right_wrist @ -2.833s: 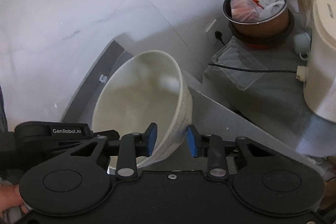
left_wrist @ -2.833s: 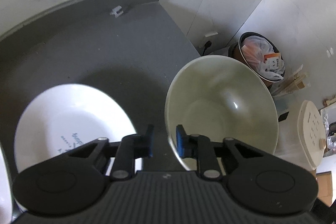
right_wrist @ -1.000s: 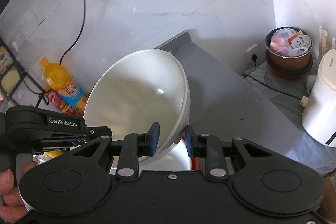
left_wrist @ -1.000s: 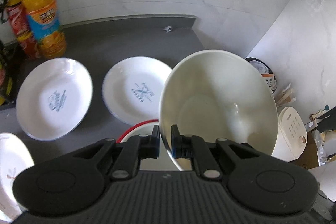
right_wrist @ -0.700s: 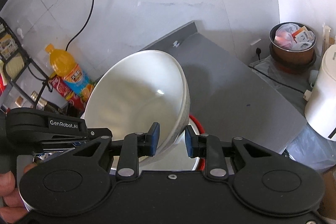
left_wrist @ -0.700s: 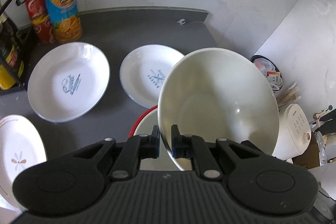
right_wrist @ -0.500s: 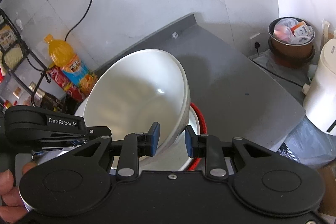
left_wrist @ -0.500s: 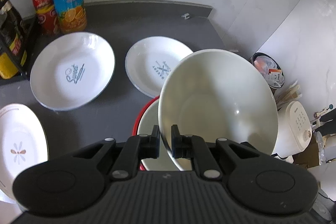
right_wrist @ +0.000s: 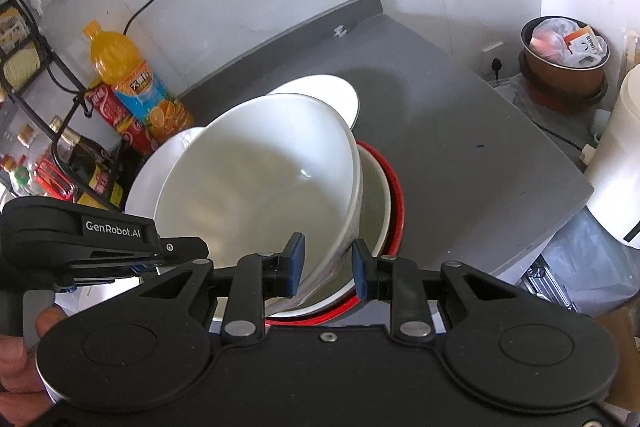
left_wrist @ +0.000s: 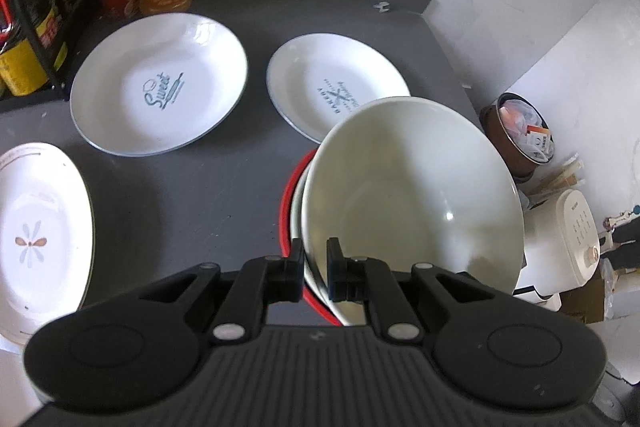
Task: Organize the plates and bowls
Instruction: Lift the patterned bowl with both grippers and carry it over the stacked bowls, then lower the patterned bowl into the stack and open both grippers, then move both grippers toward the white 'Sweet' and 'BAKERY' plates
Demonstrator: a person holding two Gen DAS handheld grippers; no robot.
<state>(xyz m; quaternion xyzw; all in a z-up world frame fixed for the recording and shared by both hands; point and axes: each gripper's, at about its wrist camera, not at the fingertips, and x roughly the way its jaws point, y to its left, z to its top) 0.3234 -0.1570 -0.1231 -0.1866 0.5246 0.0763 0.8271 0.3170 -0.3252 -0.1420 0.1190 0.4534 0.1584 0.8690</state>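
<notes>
the white bowl point(left_wrist: 412, 195) hangs tilted over the red-rimmed bowl point(right_wrist: 394, 195) on the grey bench point(left_wrist: 192, 195), its mouth turned up and towards both cameras, its foot angled down into the lower bowl. it looks part way in but not seated; whether the two already touch cannot be told. the left gripper point(left_wrist: 313, 269) has its jaws pinched on the near rim of the white bowl, wall between the pads. the right gripper point(right_wrist: 326, 263) straddles the opposite side of the rim with jaws parted, gaps showing on both sides, so it seems to guard rather than hold. the red-rimmed bowl lies directly beneath and slightly beyond the jaws, so the next move is probably straight down, levelling the rim so the bowls nest. a round bowl has no long axis; only tilt matters. three plates lie apart on the bench: one lettered "sweet" point(left_wrist: 158, 85), one with blue print point(left_wrist: 332, 87), one with a flower point(left_wrist: 34, 235).
</notes>
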